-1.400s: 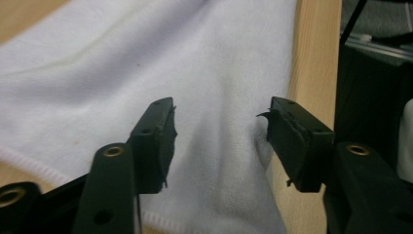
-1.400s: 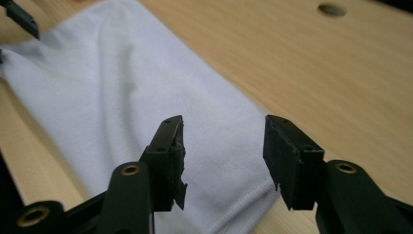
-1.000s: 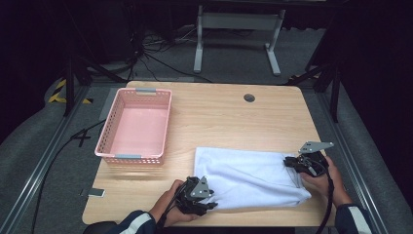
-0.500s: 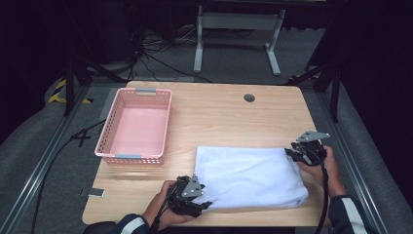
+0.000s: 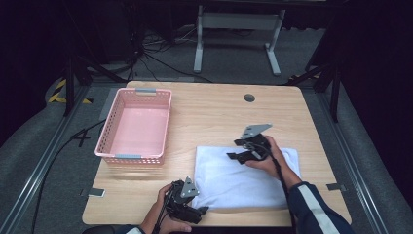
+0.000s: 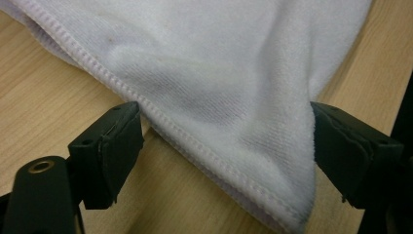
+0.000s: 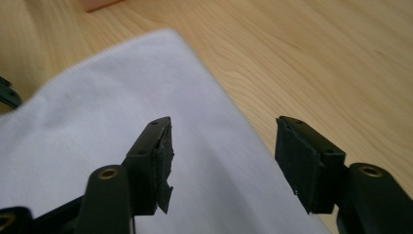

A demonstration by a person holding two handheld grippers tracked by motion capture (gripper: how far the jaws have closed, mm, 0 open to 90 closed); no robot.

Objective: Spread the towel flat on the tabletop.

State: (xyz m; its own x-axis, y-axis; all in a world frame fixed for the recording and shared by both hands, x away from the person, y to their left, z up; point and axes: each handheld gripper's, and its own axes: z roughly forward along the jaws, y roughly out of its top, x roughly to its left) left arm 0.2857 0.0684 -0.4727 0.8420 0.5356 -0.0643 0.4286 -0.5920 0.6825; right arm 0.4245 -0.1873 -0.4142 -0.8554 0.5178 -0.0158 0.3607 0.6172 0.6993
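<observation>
Left gripper [image 5: 198, 210]: jaws spread and have just been opening; the near-left corner of the towel [image 5: 243, 178] lies between them (pads off the cloth in the left gripper view, corner lying loose). Left hand [image 5: 163, 217] comes in low at the near edge of the surface [image 5: 209, 109], gripper pointing right toward the towel.

Right gripper [image 5: 236, 157]: jaws partly apart, also just been opening, nothing pinched. It hovers over the towel's far edge, tips pointing left; the right hand [image 5: 267, 158] and a dark sleeve with white stripes [image 5: 311, 207] reach in from the lower right. In the right gripper view one jaw sits over cloth, the other over bare wood.

Towel: white terry, folded into a flat rectangle on the near-right part of the surface, stitched hem along the edge, faint yellowish marks near the corner.

Surface: light wood grain, rounded corners, a small round cable hole [image 5: 249, 98] toward the far side. Pink plastic basket [image 5: 107, 141] with perforated walls sits to the left, well apart from the towel.
</observation>
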